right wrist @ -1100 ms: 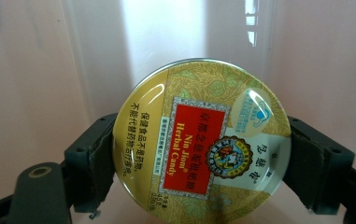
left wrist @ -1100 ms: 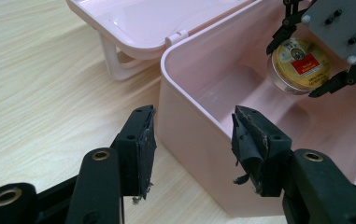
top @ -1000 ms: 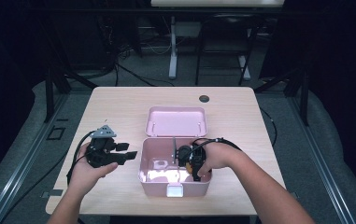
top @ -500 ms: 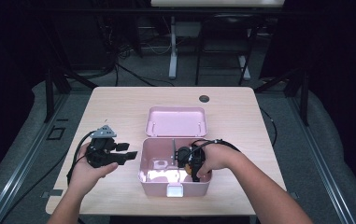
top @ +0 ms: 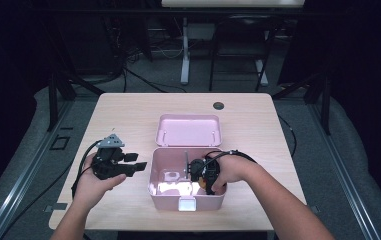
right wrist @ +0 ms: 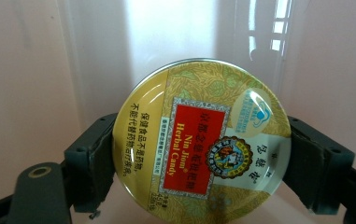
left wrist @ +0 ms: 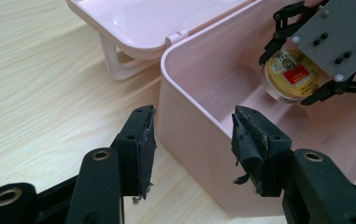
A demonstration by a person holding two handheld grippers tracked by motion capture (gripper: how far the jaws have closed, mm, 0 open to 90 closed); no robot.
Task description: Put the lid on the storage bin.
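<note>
A pink plastic box [top: 153,175] stands open on the wooden table, its lid [top: 189,131] lying flat behind it. Inside the box, my right gripper [top: 198,171] is shut on a round yellow candy tin [right wrist: 203,144] with a red label, one pad on each side of its rim. In the left gripper view the tin [left wrist: 291,74] hangs between the right gripper's jaws above the box floor. My left gripper [top: 137,161] is just left of the box, open, nothing between its pads [left wrist: 143,140]. It points at the box's left wall [left wrist: 189,93].
A small dark round object [top: 219,105] lies near the table's far edge. The box has a white latch [top: 187,204] on its front wall. Bare tabletop [top: 123,125] lies left of the lid. Stands and cables fill the dark floor beyond.
</note>
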